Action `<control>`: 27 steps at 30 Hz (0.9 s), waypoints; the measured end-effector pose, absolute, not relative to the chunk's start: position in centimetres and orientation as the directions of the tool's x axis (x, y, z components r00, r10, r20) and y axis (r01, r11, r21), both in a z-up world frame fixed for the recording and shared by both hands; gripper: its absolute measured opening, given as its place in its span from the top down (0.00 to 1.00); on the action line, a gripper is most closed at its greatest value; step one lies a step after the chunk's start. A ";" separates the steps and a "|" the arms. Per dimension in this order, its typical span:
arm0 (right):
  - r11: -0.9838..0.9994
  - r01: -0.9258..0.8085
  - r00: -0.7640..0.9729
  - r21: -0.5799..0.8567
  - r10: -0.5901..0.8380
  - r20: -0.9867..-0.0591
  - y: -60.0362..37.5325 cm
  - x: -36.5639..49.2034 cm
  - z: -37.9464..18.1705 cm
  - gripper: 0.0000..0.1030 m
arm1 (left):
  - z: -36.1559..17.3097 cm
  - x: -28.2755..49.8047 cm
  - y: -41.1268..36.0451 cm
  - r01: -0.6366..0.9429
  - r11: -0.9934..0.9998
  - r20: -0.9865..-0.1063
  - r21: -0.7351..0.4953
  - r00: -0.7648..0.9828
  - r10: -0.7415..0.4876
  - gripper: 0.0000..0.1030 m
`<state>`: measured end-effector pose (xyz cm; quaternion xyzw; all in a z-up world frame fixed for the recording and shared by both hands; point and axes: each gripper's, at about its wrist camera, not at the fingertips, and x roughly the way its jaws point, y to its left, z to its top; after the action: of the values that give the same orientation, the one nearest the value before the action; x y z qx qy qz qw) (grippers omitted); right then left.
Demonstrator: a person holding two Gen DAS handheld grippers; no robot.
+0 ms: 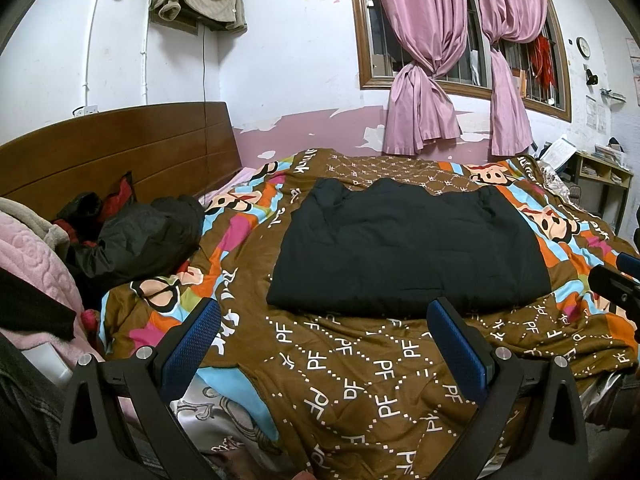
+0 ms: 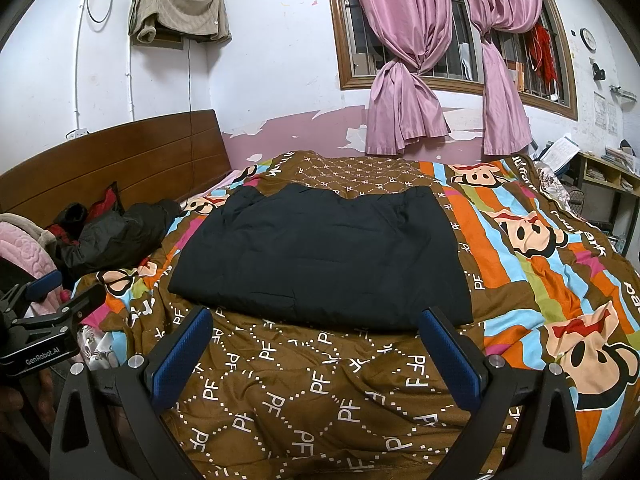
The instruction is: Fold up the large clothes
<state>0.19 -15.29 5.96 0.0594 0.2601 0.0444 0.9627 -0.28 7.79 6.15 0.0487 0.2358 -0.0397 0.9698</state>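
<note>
Both hand-held grippers, left (image 1: 324, 336) and right (image 2: 316, 344), hover spread wide, holding nothing. The black garment (image 1: 408, 244) lies flat on the bed (image 1: 360, 380). Grabbing only its top layer (it's thick) could drag the fold crooked.

Domestic bedroom — a bed with wooden headboard (image 1: 120, 148) and cartoon-print quilt (image 1: 360, 380), pink knotted curtains (image 1: 424, 80) at a barred window (image 2: 460, 68), peeling painted wall (image 2: 280, 60), wall clock (image 1: 584, 46) — a lived-in home.

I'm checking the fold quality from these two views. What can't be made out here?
- Black garment: layers underneath and sleeves hidden by its own top layer, both views.
- Dark jacket by the headboard: crumpled, shape unclear.
- Wall clock: too small to read.
- Desk shelf: cut off by the right edge.
</note>
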 end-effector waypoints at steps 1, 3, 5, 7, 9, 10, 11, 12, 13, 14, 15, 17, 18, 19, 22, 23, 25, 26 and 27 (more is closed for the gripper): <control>0.989 -0.055 0.861 0.138 0.117 -0.496 -15.3 0.2 6.0 0.00 | 6.2 -0.3 7.7 0.100 0.992 -0.461 0.076 0.886 -0.053 0.02; 0.989 -0.054 0.861 0.137 0.116 -0.496 -15.2 0.2 6.0 0.00 | 6.2 -0.3 7.8 0.100 0.992 -0.462 0.076 0.885 -0.054 0.02; 0.989 -0.055 0.861 0.138 0.116 -0.495 -15.3 0.2 6.0 0.00 | 6.2 -0.3 7.8 0.100 0.992 -0.462 0.076 0.885 -0.053 0.02; 0.989 -0.053 0.861 0.137 0.115 -0.496 -15.2 0.2 6.0 0.00 | 6.2 -0.3 7.8 0.100 0.992 -0.462 0.076 0.885 -0.054 0.02; 0.989 -0.054 0.861 0.138 0.116 -0.496 -15.3 0.2 6.0 0.00 | 6.2 -0.3 7.8 0.099 0.992 -0.462 0.075 0.885 -0.054 0.02; 0.989 -0.054 0.861 0.138 0.116 -0.496 -15.3 0.2 6.0 0.00 | 6.2 -0.3 7.8 0.099 0.992 -0.463 0.075 0.885 -0.053 0.02; 0.989 -0.054 0.860 0.137 0.116 -0.496 -15.2 0.2 6.0 0.00 | 6.2 -0.3 7.9 0.098 0.992 -0.464 0.074 0.884 -0.052 0.02; 0.989 -0.054 0.861 0.137 0.116 -0.496 -15.2 0.2 6.0 0.00 | 6.2 -0.2 7.9 0.098 0.992 -0.464 0.075 0.884 -0.052 0.02; 0.989 -0.054 0.861 0.137 0.116 -0.496 -15.3 0.2 6.0 0.00 | 6.1 -0.2 8.0 0.098 0.992 -0.467 0.075 0.883 -0.052 0.02; 0.989 -0.054 0.861 0.137 0.116 -0.495 -15.2 0.2 6.0 0.00 | 6.1 -0.2 8.1 0.098 0.992 -0.470 0.074 0.881 -0.052 0.02; 0.989 -0.054 0.861 0.138 0.116 -0.495 -15.2 0.2 6.0 0.00 | 6.0 -0.2 8.2 0.096 0.993 -0.472 0.075 0.880 -0.050 0.02; 0.989 -0.053 0.861 0.137 0.115 -0.496 -15.2 0.2 6.0 0.00 | 5.8 -0.2 8.4 0.084 0.994 -0.473 0.076 0.880 -0.039 0.02; 0.989 -0.054 0.860 0.137 0.115 -0.496 -15.2 0.2 6.0 0.00 | 5.7 -0.1 8.5 0.078 0.994 -0.476 0.077 0.879 -0.032 0.02; 0.989 -0.054 0.860 0.137 0.116 -0.496 -15.2 0.2 6.0 0.00 | 5.6 -0.2 8.6 0.072 0.994 -0.479 0.080 0.878 -0.024 0.02; 0.989 -0.054 0.861 0.137 0.116 -0.496 -15.2 0.2 6.0 0.00 | 5.4 -0.3 8.6 0.051 0.994 -0.475 0.096 0.880 0.001 0.02; 0.989 -0.054 0.861 0.138 0.116 -0.496 -15.2 0.2 6.0 0.00 | 5.3 -0.3 8.8 0.049 0.994 -0.474 0.097 0.880 0.003 0.02; 0.989 -0.054 0.861 0.137 0.116 -0.496 -15.2 0.2 6.0 0.00 | 5.3 -0.3 8.7 0.051 0.994 -0.476 0.097 0.880 0.002 0.02; 0.989 -0.054 0.860 0.137 0.116 -0.496 -15.2 0.2 6.0 0.00 | 5.3 -0.3 8.8 0.050 0.994 -0.477 0.097 0.879 0.002 0.02; 0.989 -0.054 0.860 0.138 0.116 -0.496 -15.2 0.2 6.0 0.00 | 5.3 -0.3 8.7 0.051 0.994 -0.476 0.097 0.879 0.002 0.02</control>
<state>0.22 -15.17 5.99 0.0595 0.2606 0.0443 0.9626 -0.30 8.71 5.28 0.0531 0.2454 -0.0126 0.9679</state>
